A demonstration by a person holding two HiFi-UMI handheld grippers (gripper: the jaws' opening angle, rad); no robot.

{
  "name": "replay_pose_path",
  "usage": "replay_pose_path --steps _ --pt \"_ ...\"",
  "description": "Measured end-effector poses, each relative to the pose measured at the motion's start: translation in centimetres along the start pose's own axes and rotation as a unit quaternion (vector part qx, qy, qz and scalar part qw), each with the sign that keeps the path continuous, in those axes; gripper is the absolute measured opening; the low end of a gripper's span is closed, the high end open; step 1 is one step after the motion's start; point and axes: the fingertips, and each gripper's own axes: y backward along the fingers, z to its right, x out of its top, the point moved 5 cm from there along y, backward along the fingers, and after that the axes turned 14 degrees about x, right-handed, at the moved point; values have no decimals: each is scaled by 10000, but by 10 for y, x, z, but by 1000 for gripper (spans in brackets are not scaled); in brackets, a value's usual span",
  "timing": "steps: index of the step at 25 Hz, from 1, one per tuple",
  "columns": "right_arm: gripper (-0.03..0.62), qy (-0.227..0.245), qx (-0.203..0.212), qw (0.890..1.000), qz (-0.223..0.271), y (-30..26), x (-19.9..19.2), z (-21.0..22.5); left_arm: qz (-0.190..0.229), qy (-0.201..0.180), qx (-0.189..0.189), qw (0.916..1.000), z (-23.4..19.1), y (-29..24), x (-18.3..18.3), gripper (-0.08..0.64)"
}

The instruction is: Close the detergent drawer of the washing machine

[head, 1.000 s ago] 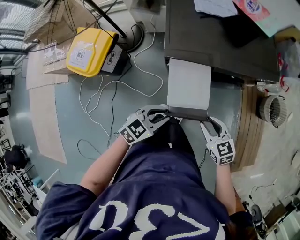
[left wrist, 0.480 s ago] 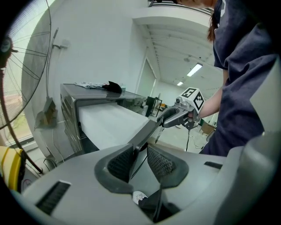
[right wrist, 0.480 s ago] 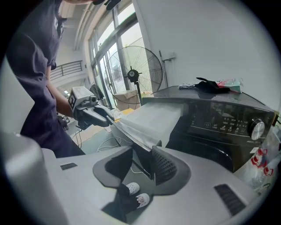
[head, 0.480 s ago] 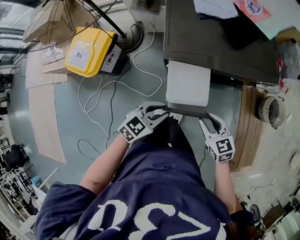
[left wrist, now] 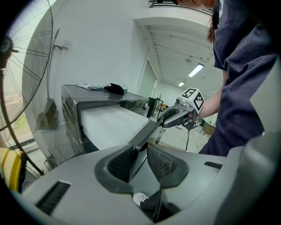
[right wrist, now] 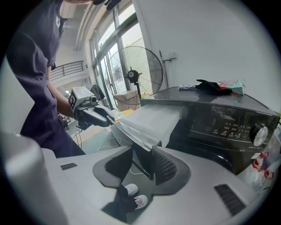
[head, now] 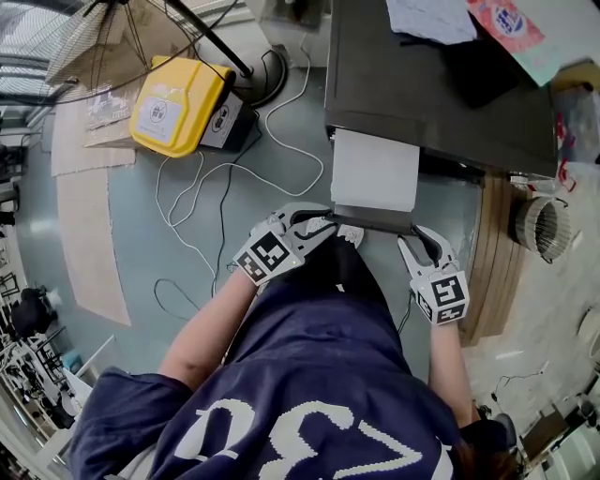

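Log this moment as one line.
detergent drawer: extended from washing machine | left gripper: shut on drawer front, left end | right gripper: shut on drawer front, right end

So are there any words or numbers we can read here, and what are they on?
None reads clearly.
Navy shirt: big white print, cut off, unclear.
Yellow case: white label, too small.
Washing machine's control panel: tiny markings, unreadable.
Packet on the machine's top: round logo, blurred.
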Motion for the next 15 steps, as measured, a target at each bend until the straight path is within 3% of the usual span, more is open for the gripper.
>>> replay_pose_path --steps 15 --pt "153 -14 13 10000 51 -6 14 17 45 168 223 9996 -15 -9 10 120"
